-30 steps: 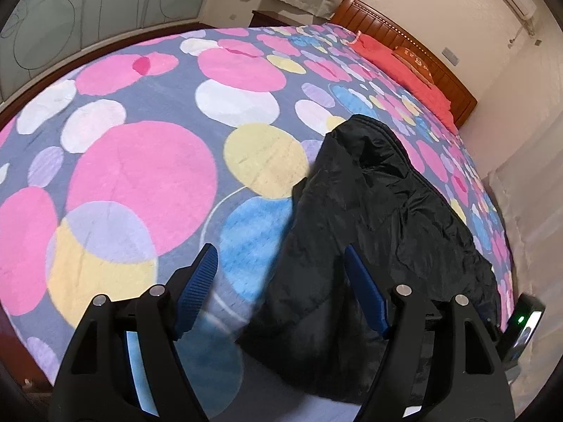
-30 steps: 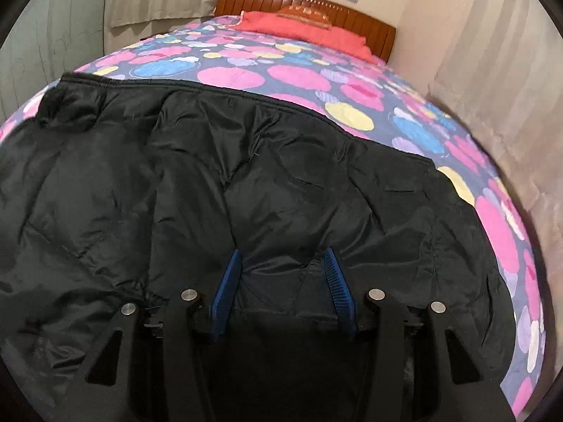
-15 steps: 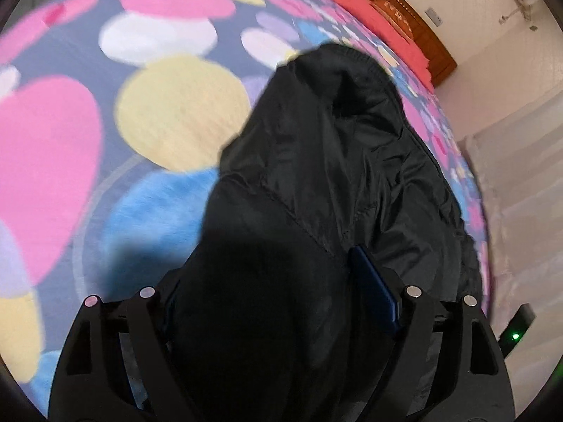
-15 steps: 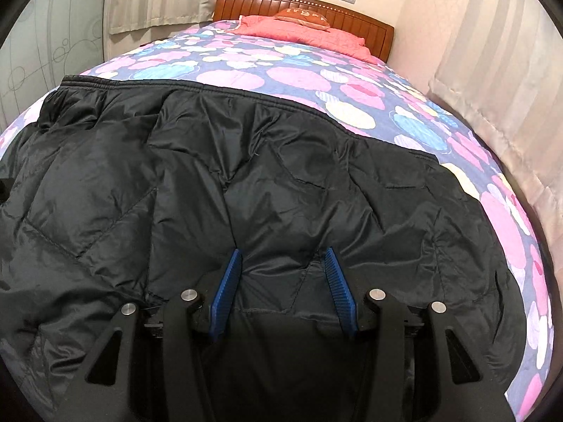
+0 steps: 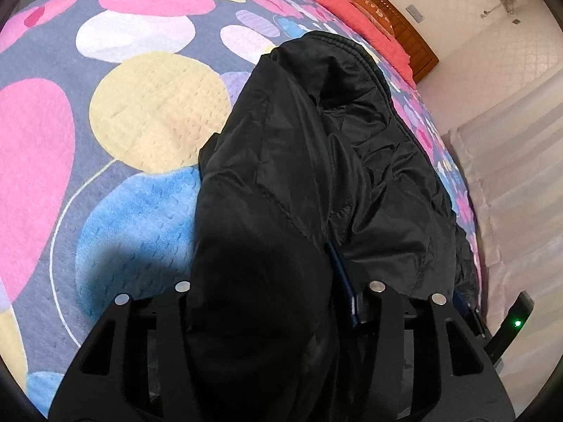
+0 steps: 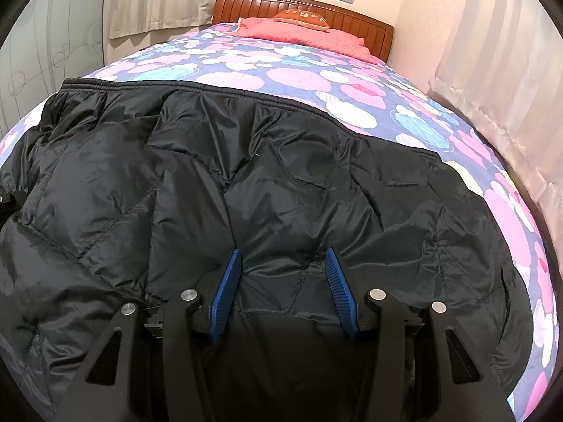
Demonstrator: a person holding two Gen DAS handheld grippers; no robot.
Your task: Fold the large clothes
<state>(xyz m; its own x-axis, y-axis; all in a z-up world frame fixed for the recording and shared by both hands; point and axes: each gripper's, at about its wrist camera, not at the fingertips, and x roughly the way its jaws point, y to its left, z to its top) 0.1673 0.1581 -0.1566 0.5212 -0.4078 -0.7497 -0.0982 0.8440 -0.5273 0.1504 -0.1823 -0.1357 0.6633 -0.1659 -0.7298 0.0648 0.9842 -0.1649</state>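
Both cams ride on the handheld grippers, tilted down over the foot edge of the bed, looking toward the headboard. The left one sits super close, black jacket filling its middle, spotted bedspread to its left. Right one looks straight up the bed. Both catch the jacket, headboard and red pillow.

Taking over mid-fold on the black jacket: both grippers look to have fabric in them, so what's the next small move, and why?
Probably lift the left gripper slightly and carry its edge across the black jacket. Its jaws have just been closing on a thick bunch of fabric at the jacket's side, while the right gripper pinches the near edge and the rest lies spread on the bed.
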